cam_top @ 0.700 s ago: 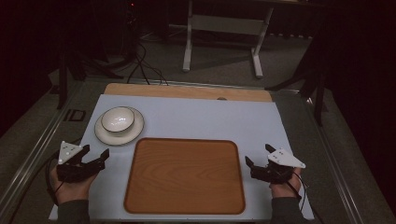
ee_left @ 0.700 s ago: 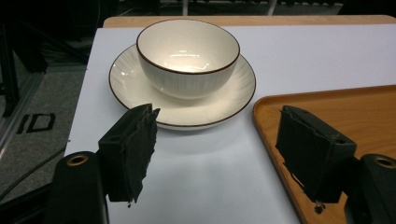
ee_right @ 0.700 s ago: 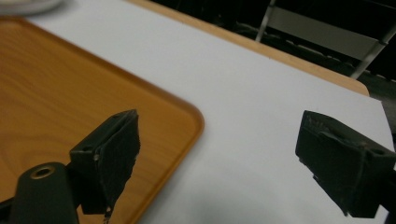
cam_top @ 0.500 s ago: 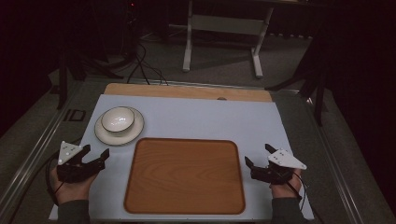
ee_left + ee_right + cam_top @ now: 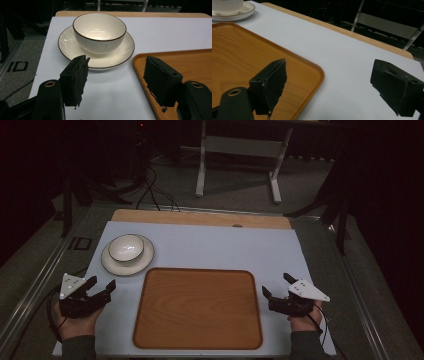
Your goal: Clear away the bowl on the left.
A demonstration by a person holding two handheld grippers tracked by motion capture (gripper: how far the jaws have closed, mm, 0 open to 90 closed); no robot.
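Observation:
A cream bowl [image 5: 126, 247] with a dark rim sits on a matching saucer [image 5: 111, 265] at the left rear of the white table mat; both also appear ahead of the left jaws, bowl [image 5: 99, 31] on saucer [image 5: 120, 55]. A wooden tray [image 5: 197, 307] lies bare in the middle. My left gripper [image 5: 101, 285] rests near the mat's left edge, short of the saucer, jaws wide apart with nothing between them. My right gripper [image 5: 278, 285] sits beside the tray's right edge, also open and holding nothing. In the right gripper view the tray's corner [image 5: 312, 72] lies under the left jaw.
The white mat [image 5: 215, 245] covers a wooden tabletop whose far strip [image 5: 200, 217] shows. A white metal stand [image 5: 237, 150] and cables [image 5: 150, 190] are on the floor beyond. Metal rails run along both table sides.

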